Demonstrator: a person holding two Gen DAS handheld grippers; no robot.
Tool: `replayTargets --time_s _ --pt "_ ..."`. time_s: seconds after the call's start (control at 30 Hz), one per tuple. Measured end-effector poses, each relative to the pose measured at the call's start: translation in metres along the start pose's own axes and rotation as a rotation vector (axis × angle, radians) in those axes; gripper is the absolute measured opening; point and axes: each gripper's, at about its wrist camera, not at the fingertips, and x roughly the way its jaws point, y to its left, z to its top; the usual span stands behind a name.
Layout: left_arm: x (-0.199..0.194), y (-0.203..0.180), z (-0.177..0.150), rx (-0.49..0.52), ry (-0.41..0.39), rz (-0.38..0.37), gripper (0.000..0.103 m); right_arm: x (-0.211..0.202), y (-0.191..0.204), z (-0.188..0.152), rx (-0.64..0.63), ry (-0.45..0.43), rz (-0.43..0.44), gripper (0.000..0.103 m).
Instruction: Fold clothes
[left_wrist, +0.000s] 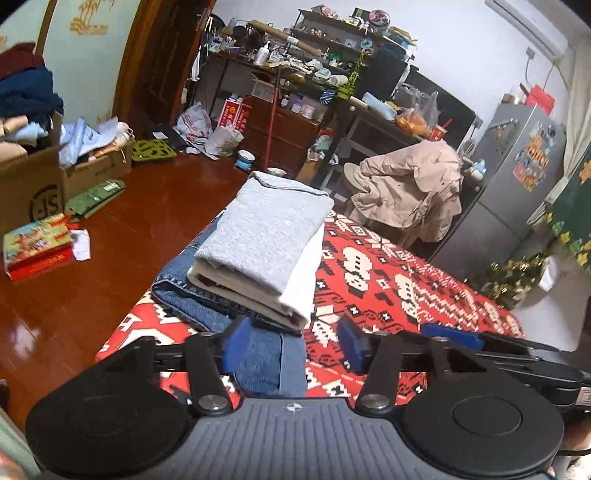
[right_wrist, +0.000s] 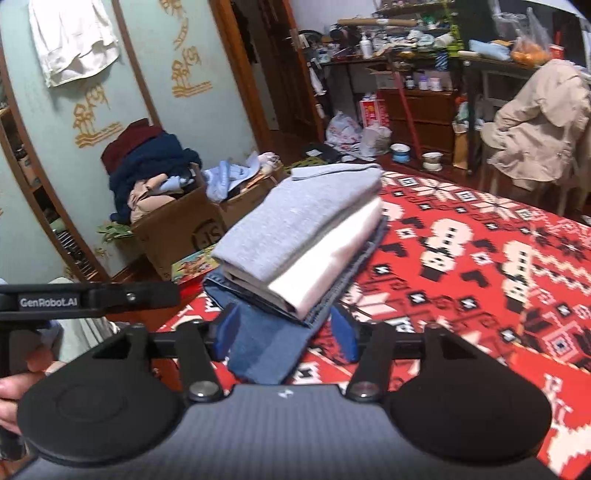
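A folded stack lies near the left edge of a red patterned blanket (left_wrist: 406, 288) (right_wrist: 480, 258). A grey top (left_wrist: 266, 236) (right_wrist: 295, 218) rests on a white garment (left_wrist: 299, 291) (right_wrist: 325, 269), with blue jeans (left_wrist: 184, 291) (right_wrist: 266, 347) at the bottom. One jeans end sticks out toward me. My left gripper (left_wrist: 293, 345) is open at the stack's near end, its blue pads (left_wrist: 236, 343) either side of that denim. My right gripper (right_wrist: 285, 334) is open over the same denim end. Neither pad presses the cloth.
The blanket's edge drops to a glossy wooden floor (left_wrist: 129, 221) on the left. Cardboard boxes of clothes (left_wrist: 33, 177) (right_wrist: 173, 221) stand there. A chair draped with a beige coat (left_wrist: 410, 192), a grey fridge (left_wrist: 517, 177) and a cluttered desk (left_wrist: 295, 74) lie beyond. A hand (right_wrist: 14, 387) shows at lower left.
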Motion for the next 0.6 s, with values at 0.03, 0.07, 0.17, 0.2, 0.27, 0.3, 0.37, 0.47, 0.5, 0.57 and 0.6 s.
replayTargets --time_s 0.03,0.07,0.17,0.2,0.27,0.3,0.37,0.47,0.5,0.57,0.6 --pt "-0.003 -0.004 -0.002 0.012 -0.002 0.011 0.066 -0.007 0.000 -0.003 0.000 -0.008 -0.013 0.073" --pt "-0.007 -0.009 -0.005 0.025 -0.003 0.023 0.069 -0.013 0.000 -0.006 -0.002 -0.016 -0.029 0.078" --pt "-0.012 -0.020 -0.012 0.055 0.002 0.050 0.075 -0.031 -0.003 -0.011 0.016 -0.032 -0.047 0.088" --pt "-0.013 -0.025 -0.013 0.065 0.008 0.063 0.075 -0.036 -0.003 -0.013 0.018 -0.036 -0.054 0.090" --pt "-0.014 -0.030 -0.017 0.076 0.022 0.085 0.077 -0.045 -0.004 -0.017 0.018 -0.048 -0.073 0.091" --pt "-0.014 -0.032 -0.019 0.075 0.031 0.095 0.077 -0.050 -0.003 -0.020 0.019 -0.051 -0.083 0.093" --pt "-0.015 -0.035 -0.022 0.077 0.038 0.111 0.077 -0.056 -0.003 -0.024 0.026 -0.050 -0.093 0.096" --pt "-0.018 -0.038 -0.025 0.081 0.044 0.134 0.078 -0.063 -0.001 -0.029 0.029 -0.044 -0.099 0.101" --pt "-0.019 -0.039 -0.025 0.083 0.046 0.142 0.078 -0.065 0.000 -0.030 0.025 -0.043 -0.104 0.102" --pt "-0.021 -0.042 -0.027 0.086 0.050 0.157 0.079 -0.069 0.002 -0.033 0.024 -0.042 -0.110 0.102" --pt "-0.021 -0.043 -0.028 0.087 0.052 0.165 0.080 -0.070 0.003 -0.034 0.026 -0.040 -0.111 0.102"
